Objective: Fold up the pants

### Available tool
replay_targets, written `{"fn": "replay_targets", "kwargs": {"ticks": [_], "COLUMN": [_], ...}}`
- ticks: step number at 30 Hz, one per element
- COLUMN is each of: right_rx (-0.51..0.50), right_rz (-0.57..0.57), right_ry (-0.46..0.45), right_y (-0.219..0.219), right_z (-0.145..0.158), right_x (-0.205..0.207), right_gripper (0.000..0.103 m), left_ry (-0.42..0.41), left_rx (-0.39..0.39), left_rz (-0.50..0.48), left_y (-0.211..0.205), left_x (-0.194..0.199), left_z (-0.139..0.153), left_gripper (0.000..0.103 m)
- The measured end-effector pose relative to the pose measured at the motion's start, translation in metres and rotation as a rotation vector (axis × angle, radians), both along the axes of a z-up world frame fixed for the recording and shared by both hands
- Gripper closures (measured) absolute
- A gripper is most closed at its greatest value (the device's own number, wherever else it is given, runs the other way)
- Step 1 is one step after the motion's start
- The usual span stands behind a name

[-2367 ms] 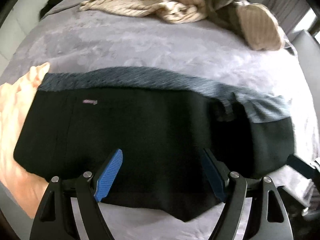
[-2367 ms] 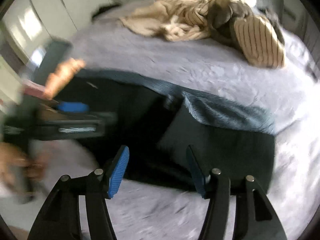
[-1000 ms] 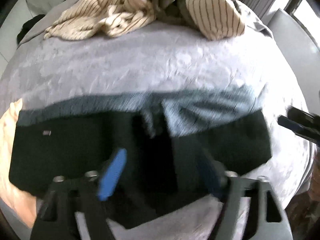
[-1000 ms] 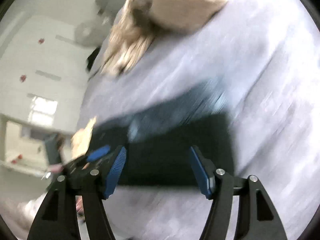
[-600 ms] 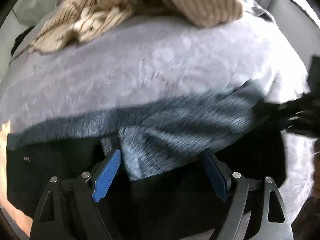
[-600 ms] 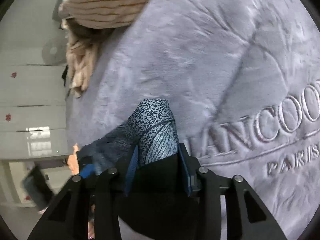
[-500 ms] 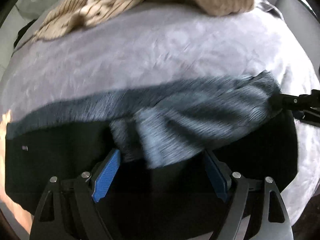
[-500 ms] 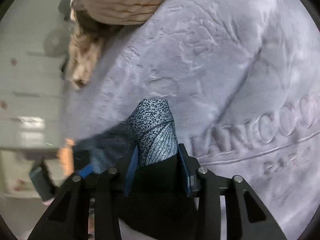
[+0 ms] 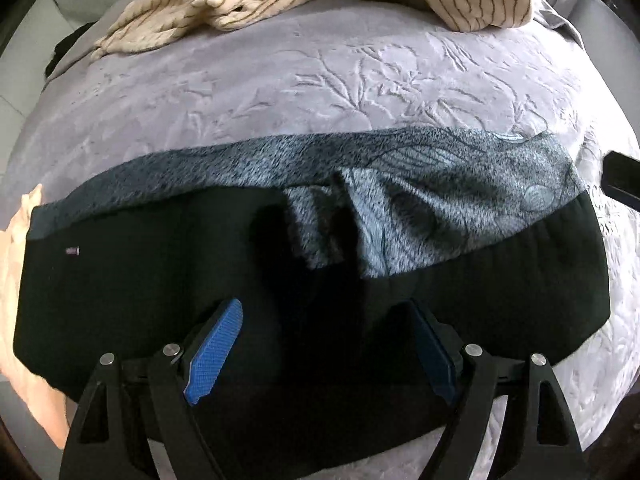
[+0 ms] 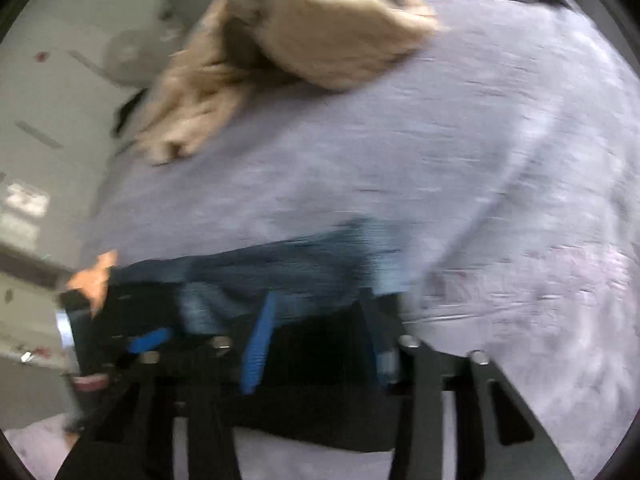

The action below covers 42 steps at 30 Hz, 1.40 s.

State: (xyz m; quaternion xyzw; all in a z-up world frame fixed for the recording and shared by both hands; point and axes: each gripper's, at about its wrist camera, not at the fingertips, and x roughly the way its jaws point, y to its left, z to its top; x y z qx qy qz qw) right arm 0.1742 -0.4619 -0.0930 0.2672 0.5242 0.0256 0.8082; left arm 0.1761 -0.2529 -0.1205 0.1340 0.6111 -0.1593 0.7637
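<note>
From the left wrist view I see the pants (image 9: 168,288), black with a grey patterned band, lying flat across the bed (image 9: 360,92); my left tool (image 9: 328,350) hangs over them with its jaws wide and empty. They look soft, light and limp, so I'd pinch a hem or folded edge.

The right wrist view is blurred: my right tool (image 10: 320,344) has just been closing with the pants' end between its blades, though I cannot tell whether it grips; no containers show.

Pants on the bed

The pants (image 9: 160,300) lie across the bed's (image 9: 320,92) near edge; a heap of clothes (image 9: 224,4) sits behind them.
</note>
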Motion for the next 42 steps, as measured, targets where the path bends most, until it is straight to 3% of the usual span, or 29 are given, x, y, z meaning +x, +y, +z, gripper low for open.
{"fn": "replay_targets", "kwargs": {"ticks": [4,7,9,11,14,17,22,24,26,42], "right_rx": [0.091,0.159,0.162,0.189,0.124,0.186,0.131,0.112,0.095,-0.011], "right_rz": [0.136,0.177,0.185,0.233,0.338,0.299,0.312,0.304,0.287,0.214], "right_ry": [0.062,0.157,0.163,0.152,0.141,0.148,0.156,0.171,0.189,0.268], "right_y": [0.05,0.083,0.096,0.112,0.136,0.132,0.129,0.125,0.111,0.076], "right_z": [-0.031,-0.074,-0.083,-0.076,-0.067,-0.064,-0.043,-0.036,-0.028,-0.002], "right_x": [0.032,0.055,0.061,0.063,0.062,0.059,0.037,0.025,0.011,-0.062], "right_gripper": [0.07,0.07,0.07,0.07,0.07,0.069,0.068,0.056,0.052,0.031], "left_ry": [-0.005,-0.008,-0.007,-0.008,-0.001,0.005,-0.004,-0.001,0.0,-0.039], "left_rx": [-0.015,-0.009,-0.009,-0.02,0.009,0.028,0.052,0.061,0.062,0.069], "left_rz": [0.014,0.015,0.015,0.028,0.047,0.067,0.076,0.082,0.087,0.083], "left_y": [0.011,0.019,0.025,0.035,0.051,0.063,0.076,0.078,0.078,0.045], "left_x": [-0.011,-0.016,-0.018,-0.021,-0.022,-0.022,-0.028,-0.031,-0.032,-0.064], "left_z": [0.002,0.001,0.001,0.006,0.009,0.015,0.028,0.033,0.039,0.075], "left_gripper": [0.019,0.019,0.019,0.019,0.019,0.019,0.019,0.019,0.019,0.019]}}
